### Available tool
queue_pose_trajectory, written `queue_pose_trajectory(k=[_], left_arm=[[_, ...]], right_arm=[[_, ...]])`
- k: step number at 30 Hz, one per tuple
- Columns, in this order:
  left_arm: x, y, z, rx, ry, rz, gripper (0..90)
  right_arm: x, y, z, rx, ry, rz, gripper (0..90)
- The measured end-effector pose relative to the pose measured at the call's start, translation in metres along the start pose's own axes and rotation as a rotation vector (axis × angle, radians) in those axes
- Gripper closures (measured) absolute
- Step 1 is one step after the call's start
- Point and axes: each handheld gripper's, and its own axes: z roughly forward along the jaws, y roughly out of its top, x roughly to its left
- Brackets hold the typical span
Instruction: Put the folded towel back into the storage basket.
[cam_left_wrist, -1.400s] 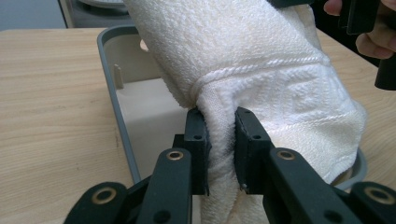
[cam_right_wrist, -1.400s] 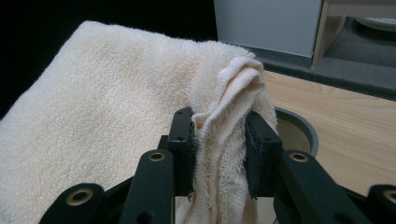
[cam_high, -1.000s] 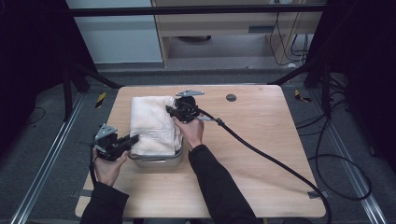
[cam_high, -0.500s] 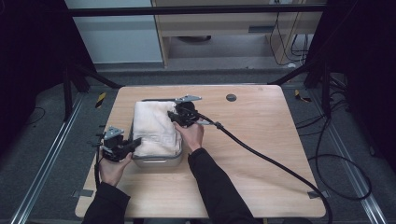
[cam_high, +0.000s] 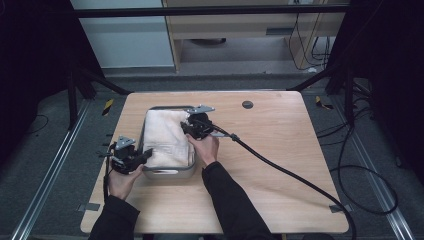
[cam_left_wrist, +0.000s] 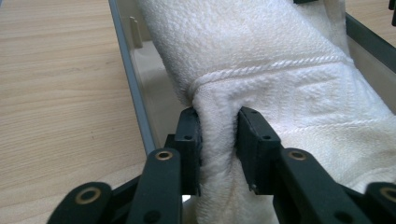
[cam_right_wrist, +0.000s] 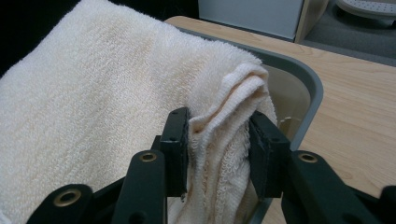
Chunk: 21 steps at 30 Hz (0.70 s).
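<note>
A folded cream towel (cam_high: 165, 132) lies in a grey plastic bin (cam_high: 167, 173) on the wooden table. My left gripper (cam_high: 147, 155) is at the bin's near left corner. Its pads still pinch a fold of the towel (cam_left_wrist: 280, 60) by the bin's wall (cam_left_wrist: 133, 84), though the jaws (cam_left_wrist: 218, 126) have just been opening. My right gripper (cam_high: 187, 127) is at the far right corner. A bunched towel edge (cam_right_wrist: 93, 93) stands between its pads and touches both. These jaws (cam_right_wrist: 219, 126) have also just been opening, over the bin's rim (cam_right_wrist: 308, 79).
The bin sits on the left half of the table (cam_high: 290, 150). A dark round hole (cam_high: 247, 104) marks the tabletop behind the right gripper. The right gripper's black cable (cam_high: 280, 170) runs across the table to its right edge.
The towel has settled lower into the bin, and the bin's far rim has come into sight. Both hands have barely shifted.
</note>
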Motion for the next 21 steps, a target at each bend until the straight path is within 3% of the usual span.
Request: queue_pose_trajectory(k=[5, 11, 21], left_arm=[[0.000, 0.001, -0.003, -0.015, 0.013, -0.002, 62.5], [0.000, 0.004, -0.016, -0.080, 0.007, -0.007, 59.4], [-0.009, 0.006, -0.030, -0.132, -0.014, 0.027, 53.7]], right_arm=[[-0.001, -0.002, -0.001, -0.002, -0.001, -0.010, 60.0], [-0.003, -0.002, -0.004, -0.023, -0.016, -0.040, 57.2], [-0.012, -0.001, -0.037, -0.082, -0.017, -0.049, 43.7]])
